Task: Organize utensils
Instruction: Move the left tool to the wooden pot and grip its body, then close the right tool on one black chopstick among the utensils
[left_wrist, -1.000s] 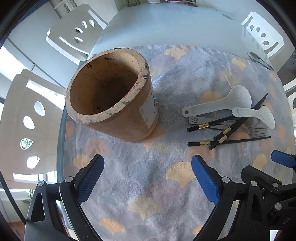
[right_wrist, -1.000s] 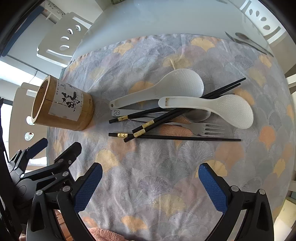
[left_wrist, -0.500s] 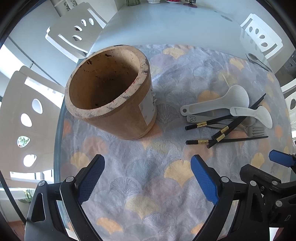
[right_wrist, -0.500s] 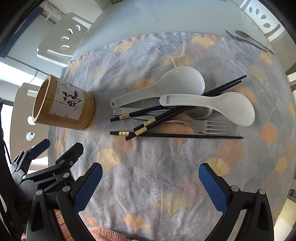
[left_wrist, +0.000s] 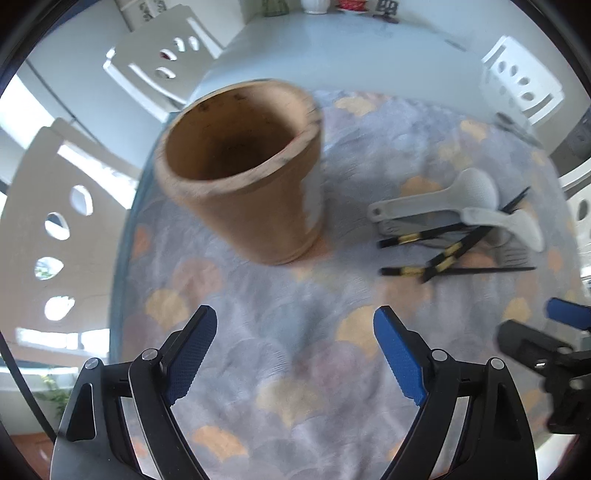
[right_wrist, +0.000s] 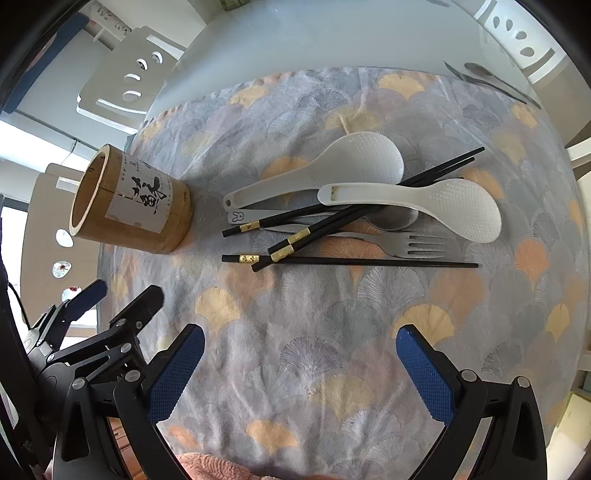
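Observation:
An empty bamboo holder with a paper label stands at the left of the patterned cloth; it also shows in the right wrist view. To its right lies a pile: two white rice paddles, black chopsticks, a metal fork and a spoon under them; the pile also shows in the left wrist view. My left gripper is open and empty, in front of the holder. My right gripper is open and empty, in front of the pile.
The cloth covers a glass table. A metal spoon and another utensil lie on bare glass at the far right. White chairs stand round the table. The left gripper's body shows in the right wrist view.
The left wrist view has shifted, with the holder now nearer the centre and blurred by motion. The right wrist view has hardly moved. Nothing has been picked up.

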